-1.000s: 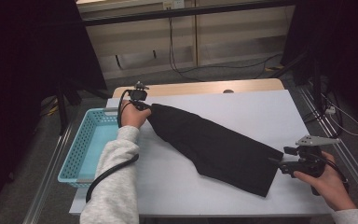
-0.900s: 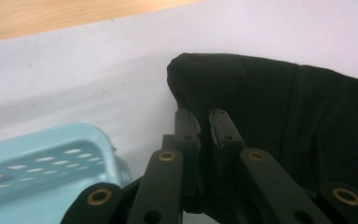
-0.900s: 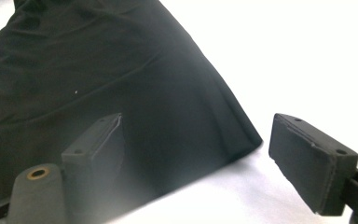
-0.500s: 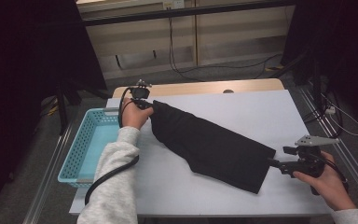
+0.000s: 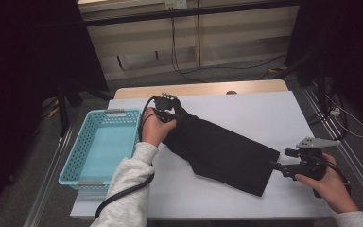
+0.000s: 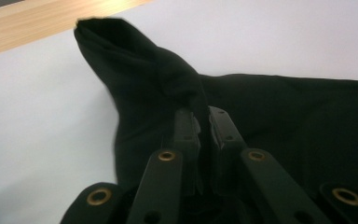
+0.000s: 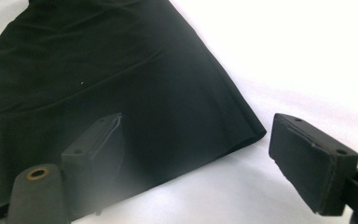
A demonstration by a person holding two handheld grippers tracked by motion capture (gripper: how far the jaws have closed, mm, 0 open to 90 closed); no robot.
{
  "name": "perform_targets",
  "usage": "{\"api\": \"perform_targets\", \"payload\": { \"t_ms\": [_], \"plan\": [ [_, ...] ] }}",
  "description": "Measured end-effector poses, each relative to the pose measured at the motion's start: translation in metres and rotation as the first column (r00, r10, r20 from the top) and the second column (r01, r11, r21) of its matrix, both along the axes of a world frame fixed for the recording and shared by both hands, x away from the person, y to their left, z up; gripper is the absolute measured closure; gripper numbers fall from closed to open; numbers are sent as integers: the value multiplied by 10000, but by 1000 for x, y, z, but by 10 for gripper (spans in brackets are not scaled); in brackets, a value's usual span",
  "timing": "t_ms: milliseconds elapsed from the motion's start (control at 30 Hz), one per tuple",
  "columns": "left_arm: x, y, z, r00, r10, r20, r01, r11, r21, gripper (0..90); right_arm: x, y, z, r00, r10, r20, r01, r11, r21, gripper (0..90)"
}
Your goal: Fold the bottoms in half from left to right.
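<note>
A black garment (image 5: 227, 151) lies stretched slantwise across the white table (image 5: 264, 111), from back left to front right. My left gripper (image 5: 176, 113) is at its back-left end, shut on a raised fold of the cloth. The left gripper view has the jaws (image 6: 204, 119) pinching that fold, with the garment (image 6: 284, 116) spreading away behind. My right gripper (image 5: 276, 166) rests open at the garment's front-right corner. In the right gripper view its pads (image 7: 198, 135) stand wide apart, one over the garment (image 7: 98, 60), one over bare table.
A light-blue plastic basket (image 5: 101, 146) sits at the table's left edge, beside my left forearm. A wooden strip (image 5: 198, 88) runs along the far edge. Cables trail on the floor beyond the table.
My left hand has slid to the right along the back of the table, taking the garment's end with it. The right gripper has stayed where it was.
</note>
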State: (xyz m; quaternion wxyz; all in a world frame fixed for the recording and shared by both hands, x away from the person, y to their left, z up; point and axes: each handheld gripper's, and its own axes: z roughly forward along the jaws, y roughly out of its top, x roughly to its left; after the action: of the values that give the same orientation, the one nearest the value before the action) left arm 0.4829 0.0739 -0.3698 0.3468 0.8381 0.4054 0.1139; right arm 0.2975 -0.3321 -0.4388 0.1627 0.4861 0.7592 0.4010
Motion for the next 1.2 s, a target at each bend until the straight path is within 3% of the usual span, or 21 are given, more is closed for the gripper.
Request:
{"api": "perform_targets", "payload": {
  "t_ms": [167,200,500,900,1067,1167,1200],
  "plan": [
    [-22,-23,-20,9958,-920,-9,919,9951,-351,835,0,2,-1,10000,73,2,-73,10000,-37,180],
    [-26,-26,-25,9951,-986,-56,980,9933,-615,834,0,2,-1,10000,73,8,-73,10000,-40,180],
    [-32,-35,-50,9924,-1108,-538,1027,9854,-1358,833,1,4,-1,9999,118,-26,-118,9999,-96,180],
    [-39,-38,-46,9900,-1344,-420,1267,9805,-1504,832,2,7,0,9998,170,39,-170,9998,-84,181],
    [-49,-45,-39,9845,-1736,-248,1679,9741,-1517,830,2,10,1,9996,283,65,-282,9996,-82,181],
    [-58,-55,-39,9762,-2145,-329,2058,9632,-1729,826,3,12,1,9995,298,90,-298,9995,-67,181],
    [-60,-57,-38,9718,-2333,-350,2249,9609,-1616,823,3,13,1,9994,339,104,-338,9994,-84,181]
  ]
}}
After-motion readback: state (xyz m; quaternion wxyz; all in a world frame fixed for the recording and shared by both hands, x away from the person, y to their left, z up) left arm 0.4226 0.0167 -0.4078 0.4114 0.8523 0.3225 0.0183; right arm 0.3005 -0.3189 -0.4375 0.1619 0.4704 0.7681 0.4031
